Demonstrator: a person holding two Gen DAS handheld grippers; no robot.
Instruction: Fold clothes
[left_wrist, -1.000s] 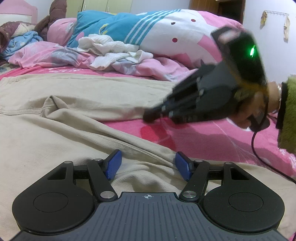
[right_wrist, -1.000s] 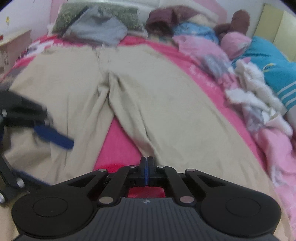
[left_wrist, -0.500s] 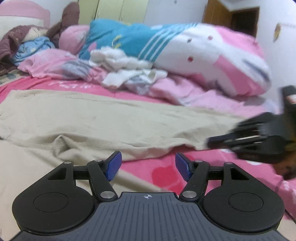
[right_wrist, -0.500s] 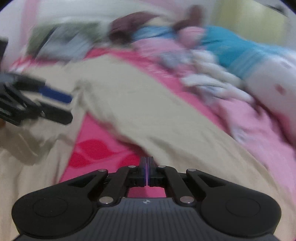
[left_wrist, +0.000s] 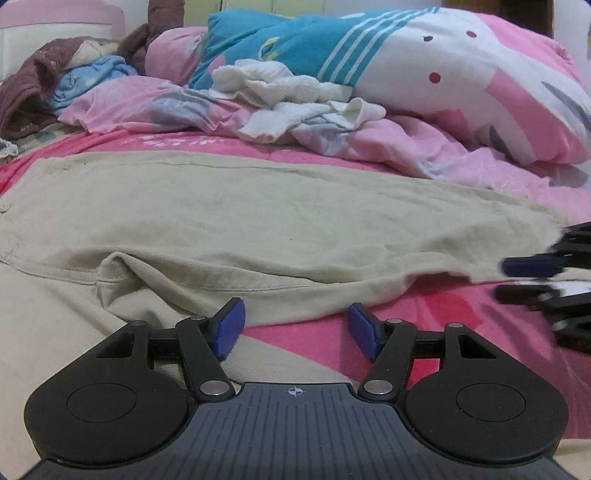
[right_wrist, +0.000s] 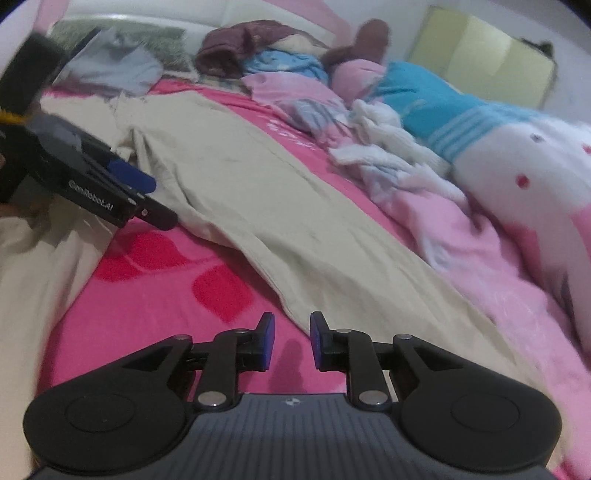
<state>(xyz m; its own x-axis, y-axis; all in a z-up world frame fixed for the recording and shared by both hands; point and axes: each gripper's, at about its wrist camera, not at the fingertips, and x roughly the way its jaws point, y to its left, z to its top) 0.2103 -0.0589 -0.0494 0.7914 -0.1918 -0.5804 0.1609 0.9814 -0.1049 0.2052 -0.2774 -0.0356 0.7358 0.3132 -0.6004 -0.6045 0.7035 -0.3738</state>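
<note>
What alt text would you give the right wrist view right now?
Beige trousers lie spread on a pink bedsheet, one leg running toward the right gripper, whose jaws are opening with nothing between them. The left gripper hovers at the left edge, open, and crumpled white laundry sits beside a blue, white and pink duvet.

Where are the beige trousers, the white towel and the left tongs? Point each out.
beige trousers (left_wrist: 280, 218), left wrist view, middle of the far leg.
white towel (left_wrist: 295, 96), left wrist view, crumpled middle.
left tongs (left_wrist: 295, 326), left wrist view, midway between fingertips.
</note>
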